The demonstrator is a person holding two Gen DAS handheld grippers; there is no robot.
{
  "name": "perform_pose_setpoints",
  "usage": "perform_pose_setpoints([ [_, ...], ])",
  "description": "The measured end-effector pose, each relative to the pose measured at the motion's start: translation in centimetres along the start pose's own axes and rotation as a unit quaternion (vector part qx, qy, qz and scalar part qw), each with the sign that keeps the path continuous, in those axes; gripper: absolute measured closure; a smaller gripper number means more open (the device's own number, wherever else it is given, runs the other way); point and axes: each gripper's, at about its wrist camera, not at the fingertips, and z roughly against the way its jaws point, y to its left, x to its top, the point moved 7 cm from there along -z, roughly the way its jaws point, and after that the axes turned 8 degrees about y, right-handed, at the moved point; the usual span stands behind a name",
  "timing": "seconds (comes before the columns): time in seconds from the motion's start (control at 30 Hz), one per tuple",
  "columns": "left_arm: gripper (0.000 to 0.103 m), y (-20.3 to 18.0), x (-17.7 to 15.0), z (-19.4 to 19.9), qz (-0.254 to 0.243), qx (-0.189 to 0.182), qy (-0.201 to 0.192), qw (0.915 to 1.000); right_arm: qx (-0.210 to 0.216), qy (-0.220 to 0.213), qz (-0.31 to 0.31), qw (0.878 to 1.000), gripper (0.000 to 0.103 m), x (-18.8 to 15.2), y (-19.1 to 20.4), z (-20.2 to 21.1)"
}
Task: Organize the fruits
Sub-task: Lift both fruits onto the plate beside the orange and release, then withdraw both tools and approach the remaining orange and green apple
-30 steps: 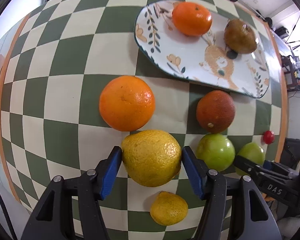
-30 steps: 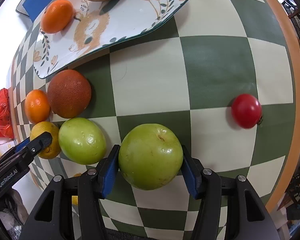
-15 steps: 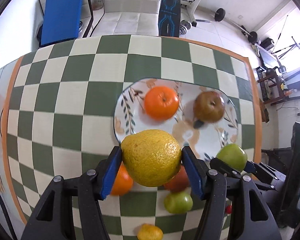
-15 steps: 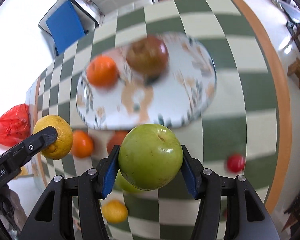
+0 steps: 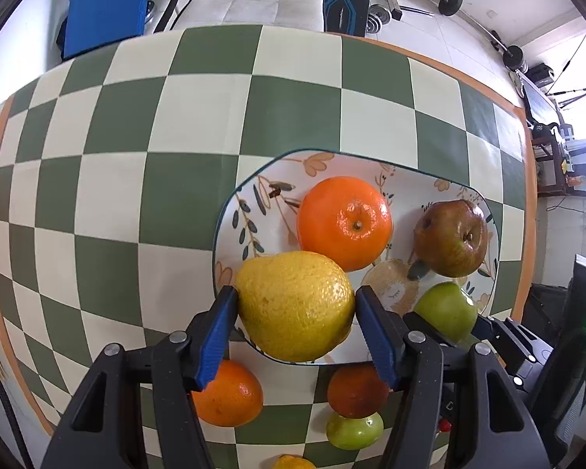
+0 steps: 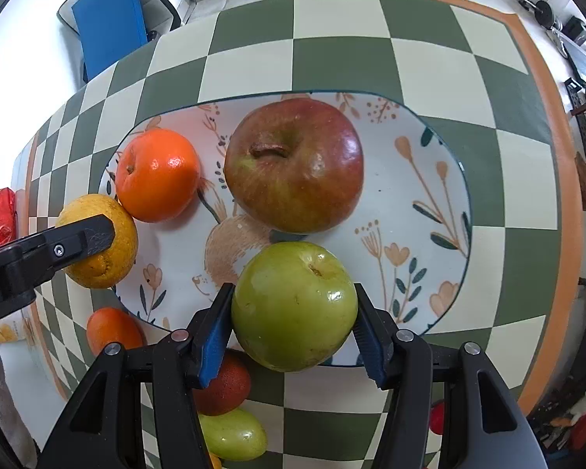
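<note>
Fruits were what we had in both tongs: a yellow citrus [image 5: 295, 306] in the left tongs [image 5: 296, 328], a green apple [image 6: 294, 305] in the right tongs [image 6: 293, 330], both over the near edge of the flowered plate [image 6: 441, 211]. We reckoned both were firm, roundish and a bit slick, so gripping across the widest part made sense. Each pair was clamped snug on its fruit. A mandarin [image 5: 344, 222] and red apple [image 6: 293, 165] sat on the plate, more fruit on the bench [image 5: 168, 195].

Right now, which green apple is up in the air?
The green apple held by the right gripper over the plate. The other green apple lies on the table.
</note>
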Motion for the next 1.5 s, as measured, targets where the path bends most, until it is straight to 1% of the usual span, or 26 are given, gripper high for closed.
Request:
perform_pose_setpoints([
  [0.1, 0.043, 0.2, -0.2, -0.4, 0.000, -0.003, 0.010, 0.9999, 0.003, 0.008, 0.001, 1.000, 0.043, 0.3, 0.1, -0.6],
  [0.13, 0.045, 0.3, -0.3, -0.5, 0.004, -0.006, 0.011, 0.9999, 0.006, 0.013, 0.001, 1.000, 0.043, 0.3, 0.1, -0.9],
  [0.27, 0.043, 0.2, -0.2, 0.2, 0.001, 0.000, -0.004, 1.0000, 0.015, 0.023, -0.010, 1.000, 0.042, 0.1, -0.2, -1.6],
  [0.33, 0.043, 0.1, -0.2, 0.5, 0.001, 0.004, -0.008, 1.0000, 0.022, 0.022, -0.016, 0.999, 0.030, 0.0, -0.5, -1.2],
  [0.4, 0.042, 0.2, -0.4, 0.7, 0.001, 0.008, -0.011, 0.9999, 0.023, 0.018, -0.018, 0.999, 0.024, -0.3, -0.8, -0.8],
  [0.43, 0.036, 0.2, -0.5, 0.8, 0.002, 0.010, -0.015, 0.9998, 0.022, 0.019, -0.018, 0.999, 0.021, -0.7, -1.3, -0.2],
  [0.47, 0.025, 0.3, -0.7, 1.0, 0.003, 0.014, -0.018, 0.9997, 0.019, 0.019, -0.020, 0.999, 0.019, -0.8, -1.4, 0.0],
  [0.53, 0.013, 0.5, -1.2, 1.4, 0.004, 0.024, -0.028, 0.9993, 0.010, 0.012, -0.021, 1.000, 0.010, -1.2, -1.7, 0.9],
  [0.57, 0.013, 0.6, -1.5, 1.7, 0.005, 0.033, -0.034, 0.9989, 0.001, 0.008, -0.022, 1.000, 0.009, -1.5, -1.8, 1.3],
  [0.63, 0.013, 0.8, -2.2, 2.1, 0.004, 0.048, -0.044, 0.9979, -0.022, -0.004, -0.025, 0.999, 0.009, -2.1, -2.1, 2.3],
  [0.73, 0.013, 1.1, -3.5, 2.8, 0.005, 0.054, -0.061, 0.9967, -0.051, -0.028, -0.027, 0.998, 0.007, -3.2, -2.3, 4.0],
  [0.9, 0.013, 1.1, -5.6, 4.6, -0.002, 0.081, -0.099, 0.9918, -0.083, -0.065, -0.027, 0.994, 0.006, -4.8, -2.1, 6.6],
  [0.93, 0.013, 1.1, -6.2, 5.1, -0.002, 0.087, -0.108, 0.9903, -0.085, -0.070, -0.028, 0.993, 0.006, -5.2, -2.0, 7.0],
  [1.03, 0.013, 1.0, -7.5, 6.4, -0.001, 0.090, -0.128, 0.9876, -0.088, -0.086, -0.031, 0.992, 0.006, -6.5, -2.0, 8.5],
  [1.13, 0.013, 0.9, -8.8, 7.5, 0.001, 0.086, -0.141, 0.9863, -0.087, -0.102, -0.031, 0.990, 0.006, -7.6, -1.7, 9.8],
  [1.23, 0.013, 0.5, -10.2, 8.6, -0.003, 0.085, -0.156, 0.9842, -0.077, -0.116, -0.034, 0.990, 0.006, -8.6, -1.0, 10.7],
  [1.4, 0.013, -0.4, -12.2, 10.8, -0.013, 0.080, -0.178, 0.9807, -0.079, -0.146, -0.033, 0.986, 0.006, -10.8, -0.4, 13.3],
  [1.5, 0.013, -1.0, -13.4, 12.6, -0.023, 0.082, -0.198, 0.9766, -0.078, -0.162, -0.032, 0.983, 0.006, -12.3, -0.1, 14.9],
])
